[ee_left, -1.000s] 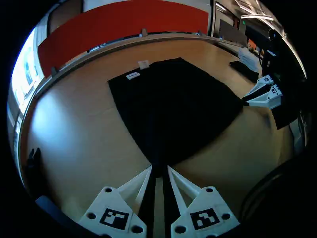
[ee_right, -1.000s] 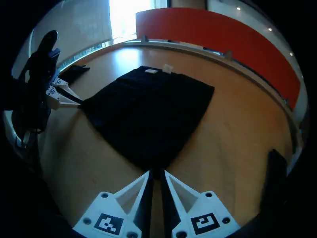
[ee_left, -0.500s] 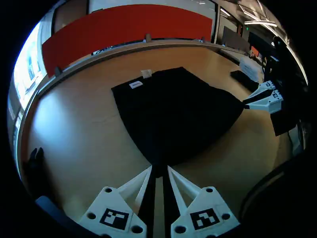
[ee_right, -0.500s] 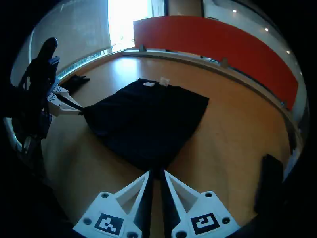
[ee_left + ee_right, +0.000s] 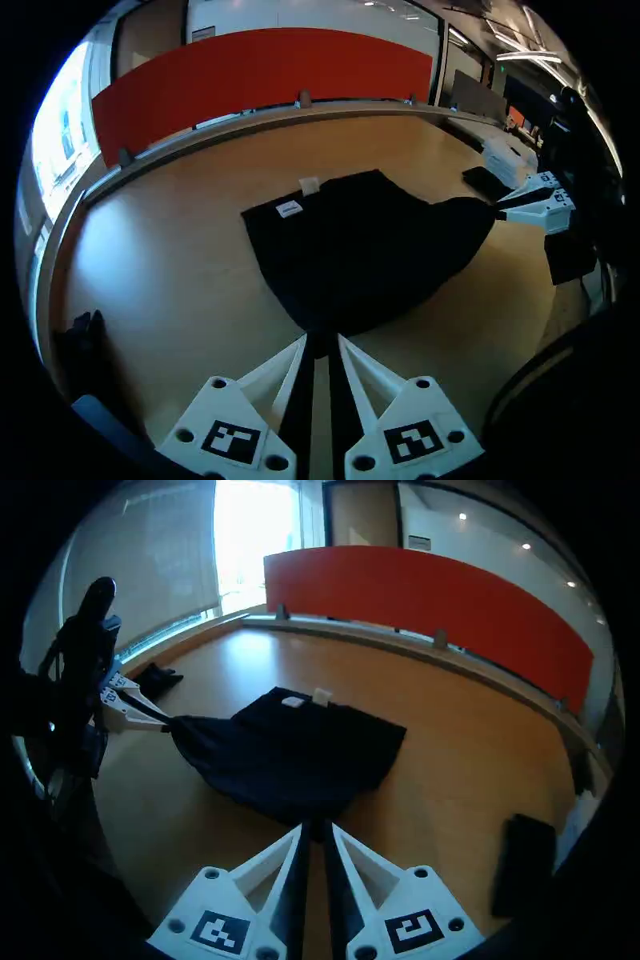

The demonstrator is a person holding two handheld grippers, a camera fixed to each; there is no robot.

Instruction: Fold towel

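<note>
Loosely sagging black towel (image 5: pixel 360 248), near corners raised

A black towel (image 5: pixel 360 240) is held by two near corners: one is pinched between the fingertips of the left gripper (image 5: pixel 322 340), the other between those of the right gripper (image 5: pixel 314 826). The cloth sags between them. Its far edge, marked by white tags (image 5: pixel 290 210), is spread flat well ahead of the fingers.
</note>
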